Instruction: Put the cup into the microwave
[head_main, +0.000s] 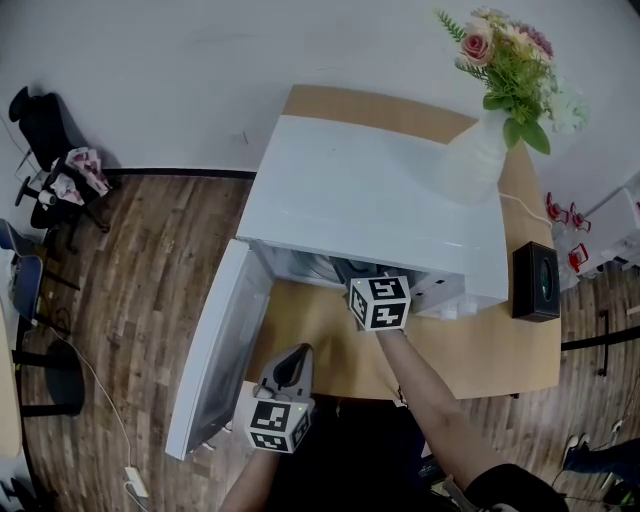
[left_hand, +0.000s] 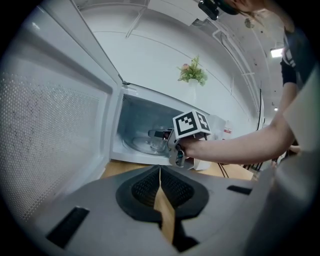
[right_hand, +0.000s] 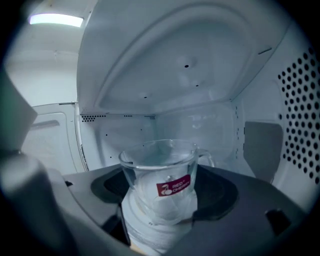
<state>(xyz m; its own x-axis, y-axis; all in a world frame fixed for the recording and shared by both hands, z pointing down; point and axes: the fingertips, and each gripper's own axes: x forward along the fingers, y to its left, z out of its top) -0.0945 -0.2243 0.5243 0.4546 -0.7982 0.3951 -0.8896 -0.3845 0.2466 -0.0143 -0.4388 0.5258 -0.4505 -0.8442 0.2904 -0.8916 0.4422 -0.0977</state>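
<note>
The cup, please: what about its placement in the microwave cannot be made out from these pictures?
- Right gripper view: the right gripper, clamped on the cup, hides its base and any contact with the turntable.
- Head view: the microwave roof hides the cup.
- Left gripper view: the cup is too small and blurred to judge its seating.

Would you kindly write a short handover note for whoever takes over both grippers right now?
Left gripper: shut, empty, held outside by the open door.
Right gripper: shut on the glass cup, reaching inside the microwave.
Done: door open, cup inside the cavity above the turntable; whether it rests on it is unclear.
To do: set the cup down, open the fingers, draw the right gripper out, then probably close the door.
</note>
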